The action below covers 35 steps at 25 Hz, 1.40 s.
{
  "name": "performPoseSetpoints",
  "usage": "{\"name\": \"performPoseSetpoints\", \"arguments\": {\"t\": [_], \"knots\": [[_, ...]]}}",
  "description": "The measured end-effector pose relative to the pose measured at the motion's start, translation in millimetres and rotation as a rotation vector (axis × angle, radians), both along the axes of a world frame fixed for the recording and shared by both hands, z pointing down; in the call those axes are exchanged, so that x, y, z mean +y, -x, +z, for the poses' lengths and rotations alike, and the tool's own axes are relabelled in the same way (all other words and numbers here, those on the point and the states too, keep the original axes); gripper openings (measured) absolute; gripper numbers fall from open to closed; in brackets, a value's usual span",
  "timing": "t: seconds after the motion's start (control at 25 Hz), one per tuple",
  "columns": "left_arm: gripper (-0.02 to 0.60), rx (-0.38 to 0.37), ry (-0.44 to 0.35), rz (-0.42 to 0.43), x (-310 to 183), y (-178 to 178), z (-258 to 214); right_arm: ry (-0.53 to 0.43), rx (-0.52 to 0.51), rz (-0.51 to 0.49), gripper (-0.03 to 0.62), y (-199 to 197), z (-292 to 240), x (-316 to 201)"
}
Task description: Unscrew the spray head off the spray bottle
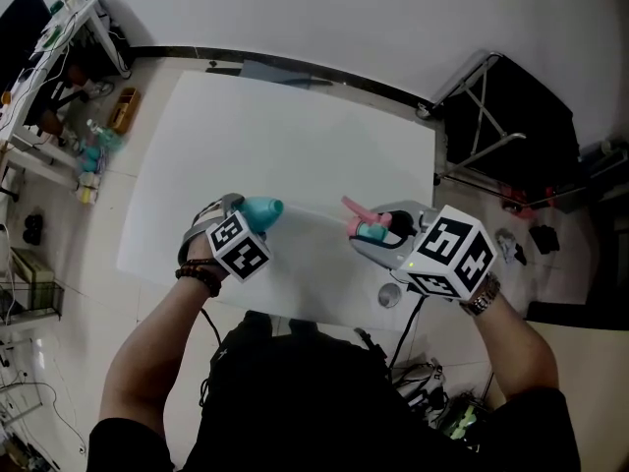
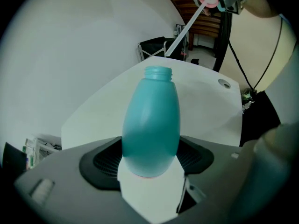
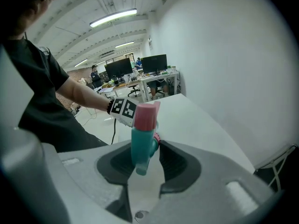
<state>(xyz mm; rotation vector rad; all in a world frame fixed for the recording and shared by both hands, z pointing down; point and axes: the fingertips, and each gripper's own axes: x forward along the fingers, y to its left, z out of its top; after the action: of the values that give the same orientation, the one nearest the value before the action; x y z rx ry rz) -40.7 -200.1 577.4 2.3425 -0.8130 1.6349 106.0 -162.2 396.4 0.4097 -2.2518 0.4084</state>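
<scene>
A teal spray bottle (image 1: 261,209) lies between the jaws of my left gripper (image 1: 246,216), over the white table (image 1: 295,136). In the left gripper view the bottle (image 2: 152,125) points away from the camera, pinched near its base, and its threaded neck (image 2: 158,72) is bare and open. My right gripper (image 1: 381,230) is shut on the teal spray head (image 1: 366,224) with a pink nozzle, held apart from the bottle. The right gripper view shows the head (image 3: 142,134) clamped between the dark pads. Its white dip tube (image 2: 180,34) hangs free in the air.
A round grommet hole (image 1: 390,295) sits in the table near its front right corner. A black folding stand (image 1: 501,126) is to the right of the table, cluttered shelves (image 1: 59,57) to the left. Cables hang below the front edge.
</scene>
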Motion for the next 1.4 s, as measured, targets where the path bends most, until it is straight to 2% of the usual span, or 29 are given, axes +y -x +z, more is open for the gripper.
{"name": "performPoseSetpoints", "arguments": {"t": [0.32, 0.48, 0.6, 0.88, 1.08, 1.4], "knots": [[0.387, 0.186, 0.04, -0.135, -1, -9, 0, -0.017, -0.073, 0.109, 0.121, -8, 16, -8], [0.387, 0.286, 0.043, -0.192, -3, -18, -2, -0.013, -0.106, 0.199, 0.122, -9, 46, -16], [0.388, 0.331, 0.041, -0.218, -4, -23, -1, 0.009, -0.122, 0.249, 0.121, -4, 72, -19], [0.388, 0.398, 0.013, -0.255, -6, -35, -3, -0.019, -0.1, 0.315, 0.122, 9, 119, -31], [0.39, 0.413, -0.009, -0.253, -5, -44, 1, -0.056, -0.096, 0.351, 0.121, 18, 148, -39], [0.391, 0.427, -0.042, -0.248, -10, -50, 7, -0.158, -0.051, 0.313, 0.123, 27, 182, -47]]}}
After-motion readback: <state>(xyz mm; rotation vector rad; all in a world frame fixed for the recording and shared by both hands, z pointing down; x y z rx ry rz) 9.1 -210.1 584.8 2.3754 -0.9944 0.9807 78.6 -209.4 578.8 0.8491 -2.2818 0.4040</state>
